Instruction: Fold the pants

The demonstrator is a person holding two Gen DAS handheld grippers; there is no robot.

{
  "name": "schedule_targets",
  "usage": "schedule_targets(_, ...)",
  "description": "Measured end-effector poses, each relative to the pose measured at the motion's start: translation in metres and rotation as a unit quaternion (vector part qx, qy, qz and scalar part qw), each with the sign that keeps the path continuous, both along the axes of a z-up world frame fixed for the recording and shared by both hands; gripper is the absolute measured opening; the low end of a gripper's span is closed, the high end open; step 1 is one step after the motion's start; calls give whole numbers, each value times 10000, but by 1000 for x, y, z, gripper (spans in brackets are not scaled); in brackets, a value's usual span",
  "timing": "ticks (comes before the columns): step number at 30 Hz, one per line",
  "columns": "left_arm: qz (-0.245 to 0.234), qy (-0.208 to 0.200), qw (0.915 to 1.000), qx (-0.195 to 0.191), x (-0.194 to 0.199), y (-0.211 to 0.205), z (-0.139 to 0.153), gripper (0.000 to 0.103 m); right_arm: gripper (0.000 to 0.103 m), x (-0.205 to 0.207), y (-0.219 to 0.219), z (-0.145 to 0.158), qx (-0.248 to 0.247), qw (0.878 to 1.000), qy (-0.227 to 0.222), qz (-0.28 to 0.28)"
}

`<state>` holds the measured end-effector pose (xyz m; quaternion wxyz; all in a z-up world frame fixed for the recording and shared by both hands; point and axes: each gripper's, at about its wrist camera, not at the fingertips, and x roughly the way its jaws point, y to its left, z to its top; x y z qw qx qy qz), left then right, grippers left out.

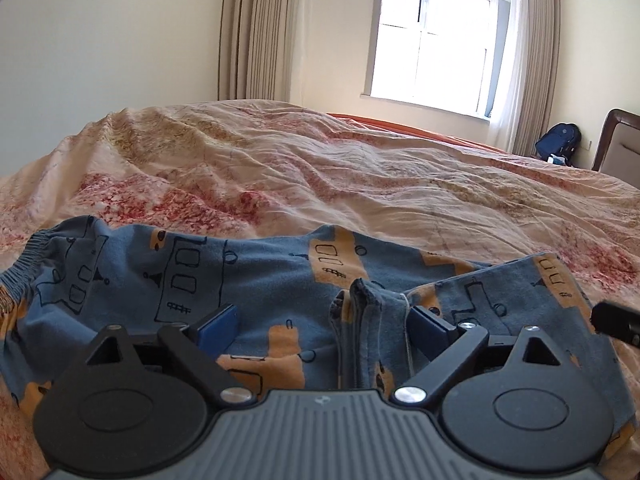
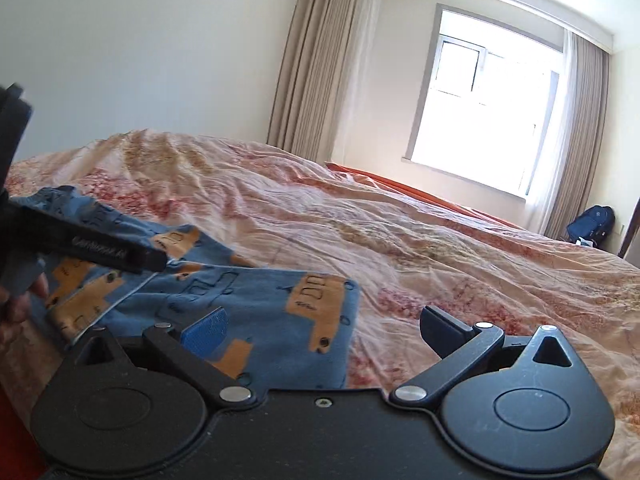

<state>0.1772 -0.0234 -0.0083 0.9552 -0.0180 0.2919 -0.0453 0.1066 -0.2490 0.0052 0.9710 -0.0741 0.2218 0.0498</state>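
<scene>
- One pair of pants (image 1: 256, 280), blue with orange shapes, lies on the quilt (image 1: 360, 176) of the bed, near its front edge; its elastic waistband is at the left in the left wrist view, and a leg end is folded back on the right.
- Two grippers. One window (image 1: 432, 44) with curtains on both sides; one blue backpack (image 1: 558, 140) on the floor by the far wall.
- The left gripper (image 1: 326, 322) stands wide, its blue pads well apart over the pants. A bunched ridge of cloth lies between them, and no pad presses on it.
- The right gripper (image 2: 324, 326) is also wide and holds nothing. Its left pad is over the pants' right edge, its right pad over bare quilt.
- Both grippers point forward and somewhat down across the bed, low over the cloth.
- In the right wrist view the left gripper's body crosses the left edge, with part of a hand (image 2: 16, 300) below it.
</scene>
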Motion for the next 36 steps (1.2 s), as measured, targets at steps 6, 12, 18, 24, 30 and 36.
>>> schedule_targets(6,18,51,9999,-90,4,7,-11,100,102,68,-23,-13,376,9978,539,26)
schedule_targets(12,-43,16,10000,-59,5,7,-13,102,102,89,-41,-44,56,9963,642,-566)
schedule_targets(18,46,-222,9995,-234,-20,14,-2,102,102,63,-45,-31,480,9951,532,-680)
schedule_targets(24,227,-413,9987,-182,-60,23,-2,102,102,3,-19,-20,492,9953,520,-649)
schedule_targets(30,352,-514,9979,-147,-85,33,-11,102,102,-37,-8,-44,420,9911,793,-983)
schedule_targets(36,833,-658,9931,-496,-103,69,-2,102,102,-46,-2,-31,572,9940,416,-831)
